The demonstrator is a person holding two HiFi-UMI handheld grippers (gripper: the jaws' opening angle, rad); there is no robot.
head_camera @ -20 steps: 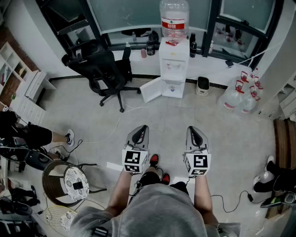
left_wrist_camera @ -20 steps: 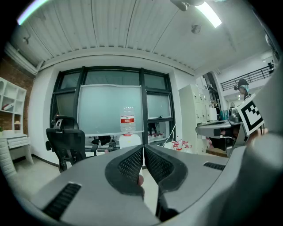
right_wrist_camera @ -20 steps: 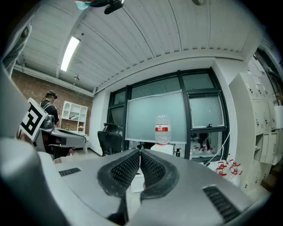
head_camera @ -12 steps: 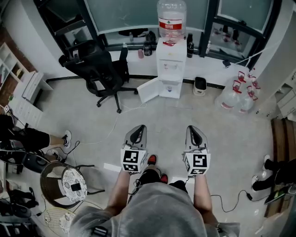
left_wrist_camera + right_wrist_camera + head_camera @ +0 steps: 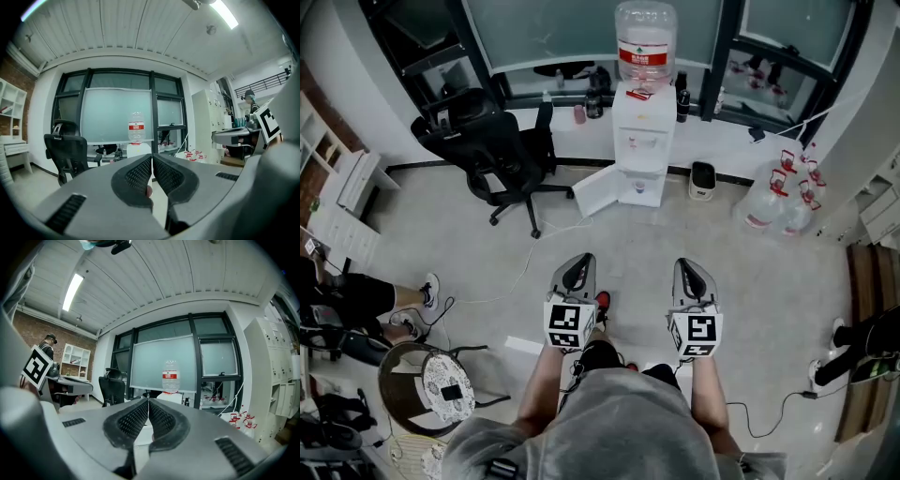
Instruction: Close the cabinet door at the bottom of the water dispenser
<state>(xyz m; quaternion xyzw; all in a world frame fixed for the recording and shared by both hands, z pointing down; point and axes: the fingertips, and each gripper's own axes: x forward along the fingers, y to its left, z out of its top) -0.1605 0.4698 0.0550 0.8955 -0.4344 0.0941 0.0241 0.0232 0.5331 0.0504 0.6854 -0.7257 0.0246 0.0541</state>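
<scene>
Meanwhile whole scene shifted slightly in frame since moment ago: person seems walking nearer. Water dispenser (image 5: pixel 642 131) upper centre, cabinet door (image 5: pixel 600 192) open to its left, well apart from grippers. Left gripper (image 5: pixel 581 262), right gripper (image 5: pixel 688 264): fingers closed together, empty. Approach only.

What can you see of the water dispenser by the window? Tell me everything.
The water dispenser is a white, upright box, plastic by its look, standing on the floor in front of the white ledge. A clear bottle with a red label sits upside down on top. Its bottom cabinet door hangs open, swung towards the head view's left.
</scene>
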